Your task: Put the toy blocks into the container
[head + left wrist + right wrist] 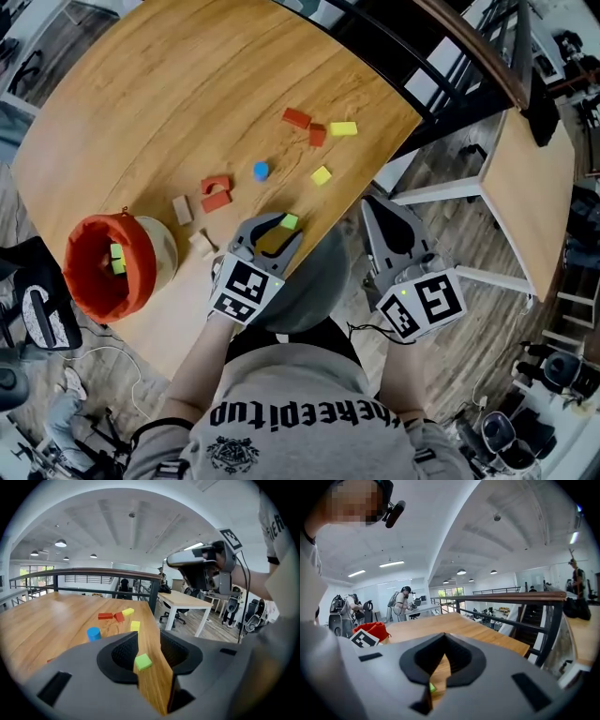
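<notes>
Left tool (pixel 278 230), head view: jaws spread wide, reaching over the counter's (pixel 169 94) near edge, with a green block (pixel 290 221) lying between the tips; nothing gripped. Right tool (pixel 380 211) hangs off the counter's near-right edge, over the floor, well apart from any block. Container (pixel 142 267), an orange soft-sided tub, sits at the near-left edge; two yellow-green pieces (pixel 117 258) show inside, so a start is made. Left to move, by my count: the green block, two pale wooden blocks (pixel 182 209) beside the container, a red arch (pixel 216 185) with a red bar touching it, a blue cylinder (pixel 261 171), a yellow block (pixel 321 175), and a far cluster of two red pieces (pixel 296 117) and a yellow one (pixel 343 128). Judged early, most of the job remaining. Left gripper view: both pads stand clear of the green block (pixel 143 661), which rests on the counter close to its edge, between the jaws and nearer the left pad; no contact that I can see. Likely step: closing on it. Right gripper view: jaws pressed together, empty; a green sliver shows through the slit below them, and the container sits off to the left.
</notes>
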